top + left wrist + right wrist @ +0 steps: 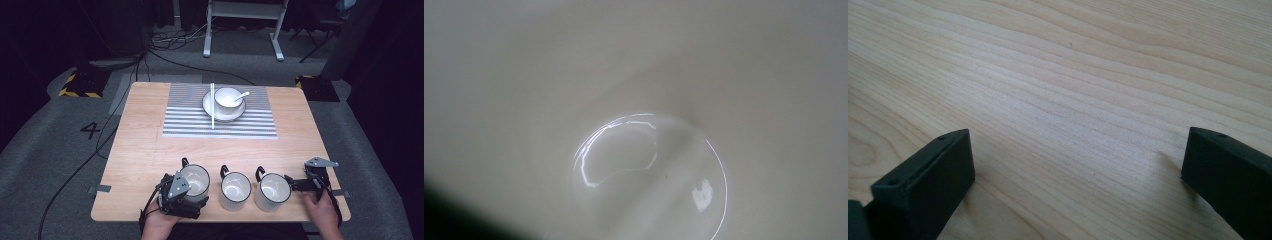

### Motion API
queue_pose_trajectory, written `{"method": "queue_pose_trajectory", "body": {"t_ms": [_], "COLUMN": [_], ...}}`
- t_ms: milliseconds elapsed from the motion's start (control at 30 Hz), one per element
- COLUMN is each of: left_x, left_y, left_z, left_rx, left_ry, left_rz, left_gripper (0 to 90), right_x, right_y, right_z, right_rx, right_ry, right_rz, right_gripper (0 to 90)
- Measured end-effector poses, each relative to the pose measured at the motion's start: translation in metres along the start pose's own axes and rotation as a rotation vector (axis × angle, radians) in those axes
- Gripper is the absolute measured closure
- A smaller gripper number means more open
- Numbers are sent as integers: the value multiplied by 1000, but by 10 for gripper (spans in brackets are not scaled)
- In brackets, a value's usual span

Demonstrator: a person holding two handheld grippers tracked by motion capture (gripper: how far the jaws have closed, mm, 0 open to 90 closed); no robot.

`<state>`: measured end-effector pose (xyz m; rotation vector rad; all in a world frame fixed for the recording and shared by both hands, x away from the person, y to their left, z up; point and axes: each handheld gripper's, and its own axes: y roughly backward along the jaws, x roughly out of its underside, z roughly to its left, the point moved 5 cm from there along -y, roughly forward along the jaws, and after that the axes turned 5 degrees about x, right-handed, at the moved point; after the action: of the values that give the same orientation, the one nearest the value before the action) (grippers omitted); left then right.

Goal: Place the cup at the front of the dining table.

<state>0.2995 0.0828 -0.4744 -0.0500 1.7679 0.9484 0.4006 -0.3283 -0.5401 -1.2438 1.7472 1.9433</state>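
While the left gripper (187, 196) sits at the near rim of the left mug (196, 181), its own view looks straight down into that mug's glossy white inside (649, 165); jaws aren't visible there or from above, so whether it's clamped on the rim can't be told. This mug stands at the table's (145, 145) front edge, leftmost of 3 in a row, handle pointing away from the person.

Next right, the middle mug (235, 190) is upright and untouched, and the right mug (272, 191) stands just beside it. Right gripper (292, 183) lies low on the wood just right of that mug, jaws spread wide w/ nothing between them but bare table (1073, 115).

Farther back, centre, a striped mat (220, 125) carries a plate (210, 106) w/ bowl (227, 98), spoon (242, 94) inside, chopsticks (212, 107) across the plate's left side.

Judgement: work looks early. All 3 mugs are lined up at the front, none lifted; left mug seems the one being taken first, other 2 remain, and the right gripper has yet to close on anything.
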Motion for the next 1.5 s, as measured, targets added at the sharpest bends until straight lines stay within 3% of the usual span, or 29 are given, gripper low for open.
{"method": "queue_pose_trajectory", "body": {"t_ms": [133, 267, 533, 800, 1133, 1333, 1500], "left_x": [-13, -22, -34, -56, -91, -110, -117], "left_y": [4, 5, 5, 10, 14, 12, 9], "left_z": [7, 15, 41, 65, 93, 112, 124], "left_rx": [27, 25, 26, -4, -38, -106, -89], "left_ry": [7, 1, 38, 2, -2, -92, -66], "left_rz": [-17, -18, -19, -44, -106, -130, -160], "left_gripper": [39, 39, 39, 39, 39, 39, 39], "right_x": [0, 0, 0, 0, 0, 0, 0], "right_y": [0, 0, 0, 0, 0, 0, 0], "right_z": [0, 0, 0, 0, 0, 0, 0], "right_rx": [0, 0, 0, 0, 0, 0, 0], "right_ry": [-1, 0, 0, -1, -1, 0, -1], "right_rz": [0, 0, -1, -1, -1, -1, -1], "right_gripper": [4, 4, 4, 4, 4, 4, 4]}}
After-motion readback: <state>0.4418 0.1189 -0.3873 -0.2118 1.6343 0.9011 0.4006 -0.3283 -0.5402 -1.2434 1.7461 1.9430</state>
